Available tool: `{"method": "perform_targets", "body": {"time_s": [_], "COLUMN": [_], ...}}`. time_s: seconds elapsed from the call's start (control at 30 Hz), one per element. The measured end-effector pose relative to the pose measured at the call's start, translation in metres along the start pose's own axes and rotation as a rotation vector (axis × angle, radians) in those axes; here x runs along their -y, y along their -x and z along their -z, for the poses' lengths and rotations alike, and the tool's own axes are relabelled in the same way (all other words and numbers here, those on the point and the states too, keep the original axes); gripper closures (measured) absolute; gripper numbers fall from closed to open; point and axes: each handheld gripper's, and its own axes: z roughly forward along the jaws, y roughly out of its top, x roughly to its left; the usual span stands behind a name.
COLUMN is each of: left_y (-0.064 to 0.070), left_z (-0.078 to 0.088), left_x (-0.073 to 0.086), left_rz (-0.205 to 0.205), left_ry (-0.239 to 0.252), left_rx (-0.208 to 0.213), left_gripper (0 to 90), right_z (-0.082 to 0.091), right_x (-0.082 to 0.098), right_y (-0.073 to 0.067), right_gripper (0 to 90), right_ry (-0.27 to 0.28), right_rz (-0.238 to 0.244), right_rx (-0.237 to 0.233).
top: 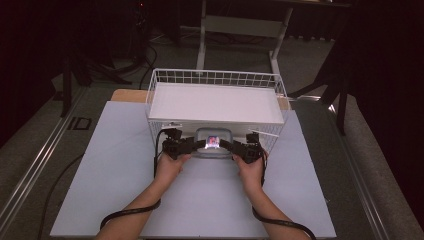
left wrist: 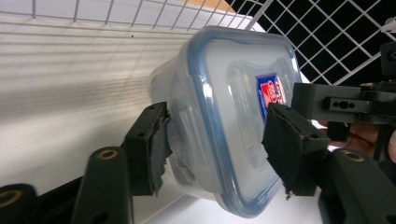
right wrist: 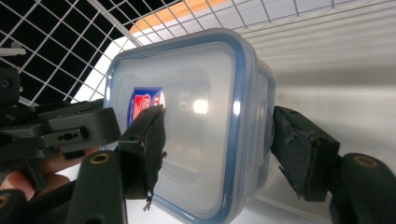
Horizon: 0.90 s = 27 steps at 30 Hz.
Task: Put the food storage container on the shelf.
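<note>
A clear plastic container [top: 213, 142] with a blue-rimmed lid and a red and blue label is held just above the table, against the front wall of a white wire basket [top: 165, 80]. My left gripper [top: 197, 145] grips its left end and my right gripper [top: 231, 146] its right end. In the left gripper view the container [left wrist: 233, 116] sits between the pads [left wrist: 149, 144], one on the base and one on the lid, so the left gripper [left wrist: 219, 144] is shut on it. The right gripper [right wrist: 224, 154] clamps the container [right wrist: 196, 116] the same way.
The basket holds a flat white panel [top: 215, 102] and stands at the far middle of a pale table mat [top: 115, 165]. Wire mesh [left wrist: 327, 42] lies right behind the container. Metal frame legs [top: 202, 35] and dark stands rise beyond the table. Cables trail from both grippers toward the near edge.
</note>
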Motion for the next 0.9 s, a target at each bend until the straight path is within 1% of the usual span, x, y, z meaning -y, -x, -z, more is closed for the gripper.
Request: {"method": "perform_targets", "body": {"time_s": [0.07, 0.13, 0.2, 0.27, 0.3, 0.33, 0.37, 0.4, 0.43, 0.47, 0.5, 0.53, 0.57, 0.6, 0.63, 0.67, 0.7, 0.73, 0.77, 0.87, 0.9], "left_y": [-0.001, -0.002, -0.002, -0.003, -0.004, -0.004, -0.004, -0.004, -0.002, -0.002, -0.001, -0.001, 0.000, 0.001, 0.001, 0.002, 0.003, 0.004, 0.004, 0.006, 0.008], "left_z": [-0.003, -0.004, -0.006, -0.008, -0.009, -0.009, -0.009, -0.009, -0.008, -0.008, -0.007, -0.006, -0.005, -0.003, -0.002, 0.000, 0.003, 0.005, 0.007, 0.016, 0.019], "left_x": [0.001, 0.001, 0.001, 0.000, -0.001, -0.002, -0.003, -0.003, -0.003, -0.004, -0.004, -0.004, -0.004, -0.003, -0.003, -0.002, -0.001, 0.000, 0.001, 0.005, 0.006], "left_rz": [0.000, 0.019, 0.021, 0.011, 0.000, -0.013, -0.026, -0.037, -0.046, -0.049, -0.047, -0.049, -0.049, -0.052, -0.050, -0.052, -0.060, -0.057, -0.061, -0.040, -0.042], "left_ry": [0.002, 0.008, 0.003, -0.015, -0.018, -0.023, -0.030, -0.024, -0.023, -0.027, -0.025, -0.022, -0.018, -0.015, -0.004, 0.001, 0.001, -0.003, -0.005, 0.008, 0.006], "left_rx": [0.000, 0.001, -0.003, -0.015, -0.014, -0.011, -0.011, -0.013, -0.028, -0.031, -0.039, -0.044, -0.042, -0.051, -0.050, -0.050, -0.058, -0.057, -0.065, -0.061, -0.056], "left_gripper": [37.7, 36.5, 34.6, 31.0, 28.2, 28.3, 28.3, 28.3, 28.4, 28.6, 29.1, 29.8, 30.6, 30.8, 30.9, 30.9, 30.9, 30.9, 30.8, 30.9, 30.9], "right_z": [-0.003, -0.004, -0.006, -0.006, -0.006, -0.006, -0.006, -0.006, -0.006, -0.007, -0.006, -0.004, -0.003, -0.001, 0.000, 0.002, 0.003, 0.006, 0.007, 0.013, 0.016], "right_x": [-0.001, -0.001, -0.001, -0.002, -0.002, -0.003, -0.003, -0.002, -0.002, -0.001, -0.001, 0.000, 0.000, 0.000, 0.000, 0.000, 0.001, 0.002, 0.004, 0.007, 0.008], "right_y": [0.001, 0.001, 0.003, 0.003, 0.003, 0.002, 0.003, 0.003, 0.003, 0.001, -0.002, -0.005, -0.007, -0.009, -0.010, -0.011, -0.012, -0.013, -0.014, -0.014, -0.015], "right_gripper": [34.0, 33.0, 32.3, 32.1, 32.2, 31.1, 31.0, 31.0, 31.0, 30.2, 30.6, 30.6, 30.4, 30.4, 30.4, 30.4, 30.5, 30.5, 30.5, 30.6, 31.7], "right_ry": [0.000, 0.002, 0.008, 0.008, 0.009, 0.008, 0.006, 0.011, 0.018, 0.012, 0.020, 0.039, 0.053, 0.056, 0.067, 0.075, 0.085, 0.087, 0.080, 0.082, 0.086], "right_rz": [-0.013, -0.019, -0.018, -0.014, -0.008, -0.003, -0.001, -0.004, 0.008, 0.031, 0.070, 0.095, 0.132, 0.159, 0.181, 0.193, 0.205, 0.223, 0.225, 0.244, 0.242], "right_rx": [0.005, 0.004, 0.007, 0.015, 0.031, 0.041, 0.040, 0.041, 0.040, 0.039, 0.055, 0.064, 0.070, 0.078, 0.081, 0.079, 0.090, 0.102, 0.106, 0.115, 0.114]}}
